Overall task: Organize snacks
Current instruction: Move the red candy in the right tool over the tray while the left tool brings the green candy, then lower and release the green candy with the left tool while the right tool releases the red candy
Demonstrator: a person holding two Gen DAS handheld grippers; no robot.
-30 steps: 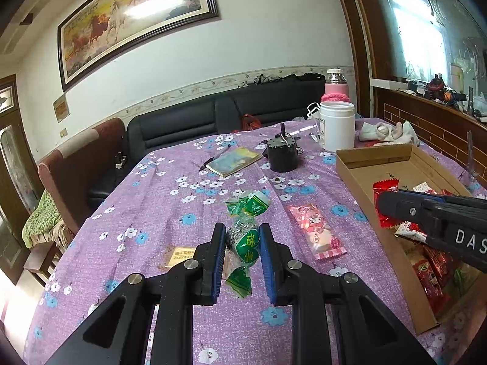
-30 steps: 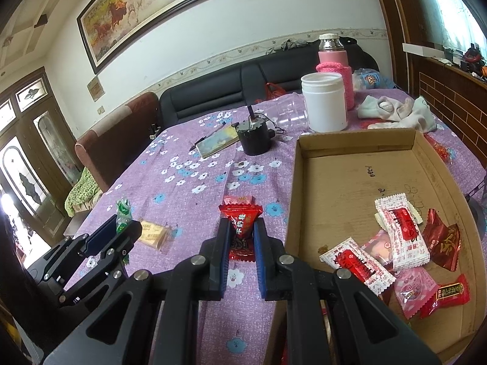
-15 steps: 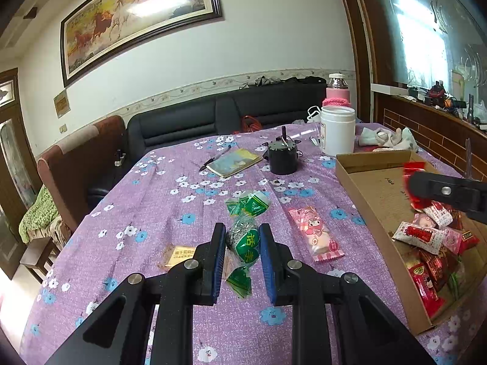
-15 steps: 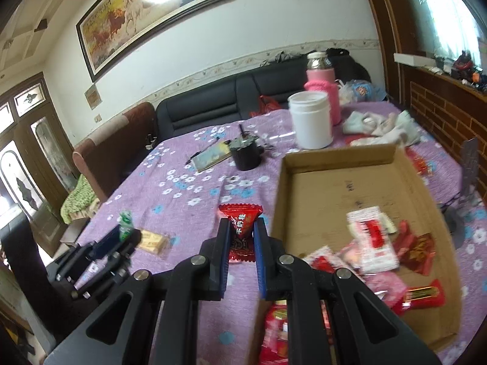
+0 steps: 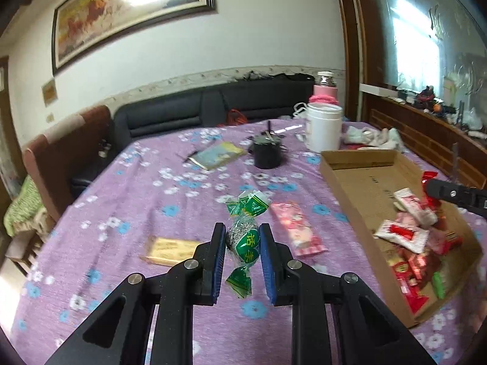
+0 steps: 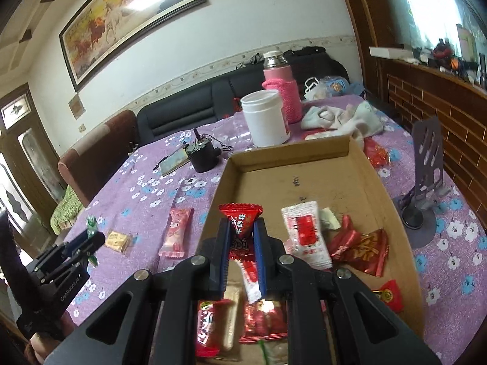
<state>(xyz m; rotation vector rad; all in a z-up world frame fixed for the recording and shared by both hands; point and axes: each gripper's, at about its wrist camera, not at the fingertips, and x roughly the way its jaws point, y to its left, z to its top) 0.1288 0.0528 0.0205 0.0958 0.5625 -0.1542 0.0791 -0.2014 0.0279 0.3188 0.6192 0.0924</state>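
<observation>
My left gripper [image 5: 242, 237] is shut on a green and silver twist-wrapped candy [image 5: 245, 243], held above the purple flowered tablecloth. My right gripper [image 6: 241, 228] is shut on a red wrapped candy [image 6: 241, 216] and hangs over the near left part of the cardboard box [image 6: 374, 176]. Several red and white snack packets [image 6: 306, 234] lie in that box. In the left wrist view the box [image 5: 341, 179] is at the right, with the right gripper's arm [image 5: 456, 196] over it. On the cloth lie a pink packet [image 5: 296, 234] and a yellow packet [image 5: 170, 251].
A white jar [image 6: 266, 118], a pink-sleeved flask [image 6: 281, 91] and a black pot [image 6: 204, 155] stand behind the box. A notebook [image 5: 217, 155] lies mid-table. A grey phone stand [image 6: 423, 188] is right of the box, with crumpled cloths [image 6: 341, 118] behind. A black sofa lines the far wall.
My right gripper has carried the red candy rightward from over the cloth to over the box. The left gripper has stayed in place with the green candy.
</observation>
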